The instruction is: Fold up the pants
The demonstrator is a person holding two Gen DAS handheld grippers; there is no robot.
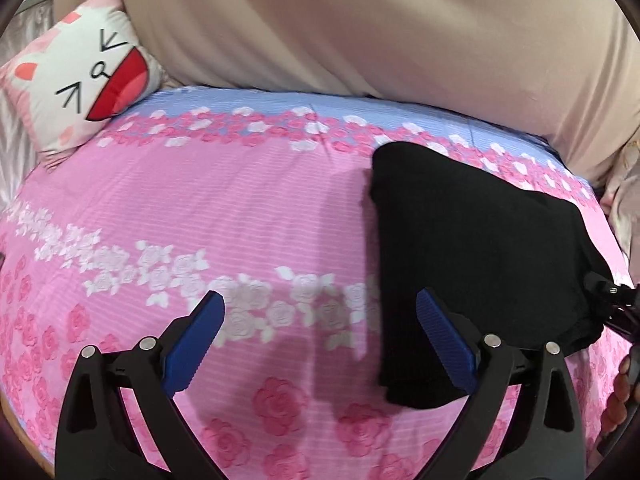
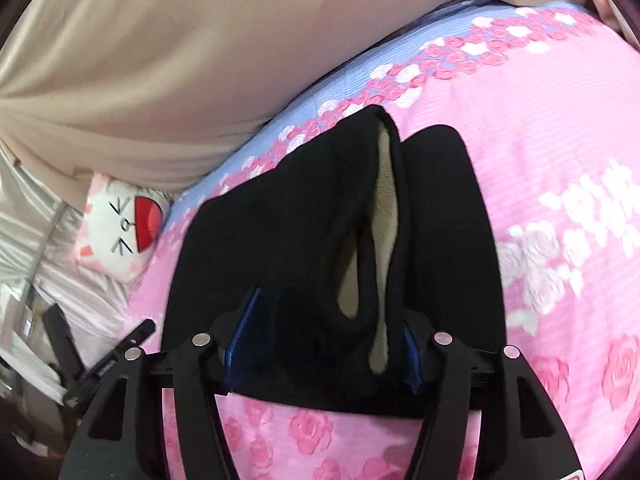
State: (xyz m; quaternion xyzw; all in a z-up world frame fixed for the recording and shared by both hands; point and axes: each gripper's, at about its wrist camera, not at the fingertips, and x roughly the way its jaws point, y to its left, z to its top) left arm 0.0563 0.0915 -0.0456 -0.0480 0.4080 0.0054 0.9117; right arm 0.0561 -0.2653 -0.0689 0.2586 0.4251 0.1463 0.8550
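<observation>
My left gripper (image 1: 320, 320) hangs over the pink rose-print bedspread (image 1: 200, 208) with its blue pads (image 1: 200, 336) spread wide and nothing between them. From this hand's camera the black pants (image 1: 472, 256) lie at about two o'clock of the jaws, folded into a dark slab on the spread; their near left edge runs just behind my right-hand pad, but that pad does not touch the cloth as far as I can see.

My right gripper (image 2: 324, 344) sits right at the near end of the pants (image 2: 312, 240). The bundled black fabric fills the gap between its two blue pads (image 2: 240, 340), and a strip of pale lining (image 2: 384, 208) shows in a fold running toward twelve o'clock. The jaws stand partly apart; whether the pads actually press the cloth I cannot tell, since the edges are blurred.

A cat-face cushion (image 1: 84, 80) rests at ten o'clock in the left view, against a beige quilt (image 1: 360, 24) heaped along the far side of the bed.
</observation>
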